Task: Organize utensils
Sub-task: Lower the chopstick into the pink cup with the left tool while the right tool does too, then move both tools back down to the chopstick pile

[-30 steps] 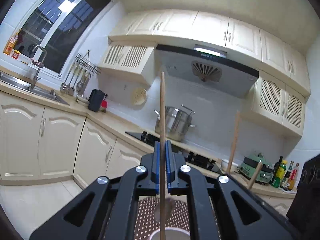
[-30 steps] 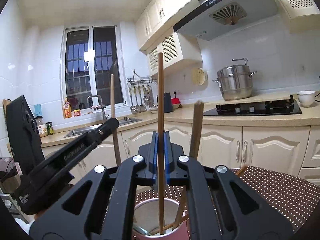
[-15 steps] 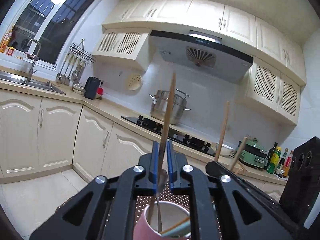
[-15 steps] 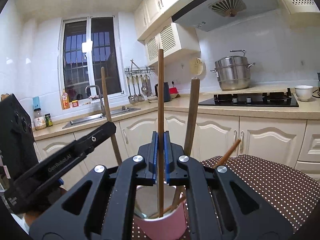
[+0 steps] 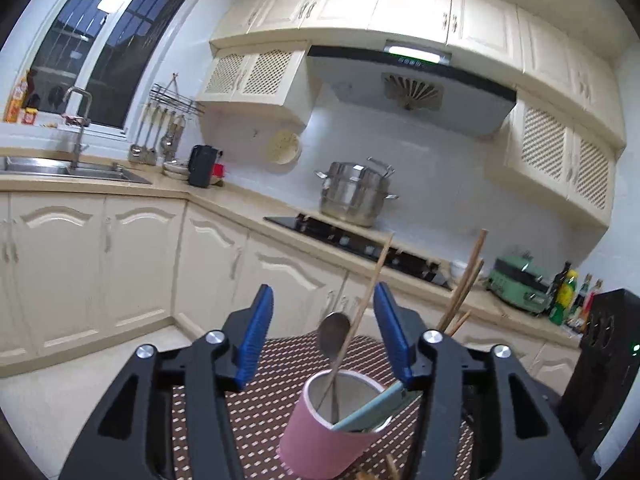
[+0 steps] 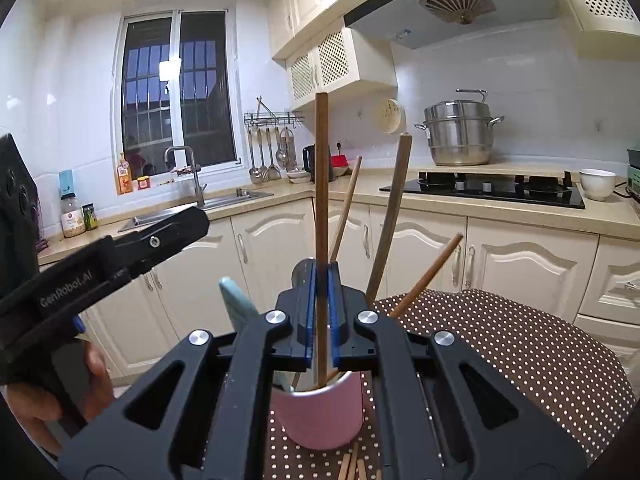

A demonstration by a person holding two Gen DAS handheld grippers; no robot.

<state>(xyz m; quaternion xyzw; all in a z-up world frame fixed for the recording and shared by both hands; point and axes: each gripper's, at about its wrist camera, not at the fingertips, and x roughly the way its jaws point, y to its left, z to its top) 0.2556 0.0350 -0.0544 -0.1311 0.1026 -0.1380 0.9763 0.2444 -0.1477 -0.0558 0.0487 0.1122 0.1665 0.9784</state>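
Two grippers at the pink cup: one letting a chopstick go, one clamped on another

Left wrist view: the left gripper (image 5: pixel 324 330) has its blue jaws opening, with a thin chopstick (image 5: pixel 362 308) between them but touching neither pad, so it is released and leans in the pink cup (image 5: pixel 334 426), which stands on the dotted table mat (image 5: pixel 224 412) near its front edge; a metal spoon (image 5: pixel 334 332) and a pale green handle (image 5: pixel 372 406) also rest in the cup, propped on its rim; right wrist view: the right gripper (image 6: pixel 319 304) is clenched on a dark chopstick (image 6: pixel 321 184), held upright with its lower end inside the cup (image 6: pixel 320 412), likely so it drops straight in; a second dark stick (image 6: pixel 390 216) and thinner ones lean against the rim; loose chopsticks (image 6: pixel 352 464) lie on the mat's near edge, not yet gathered; the left gripper (image 6: pixel 120 240) sits beside the cup, in a hand (image 6: pixel 52 396).
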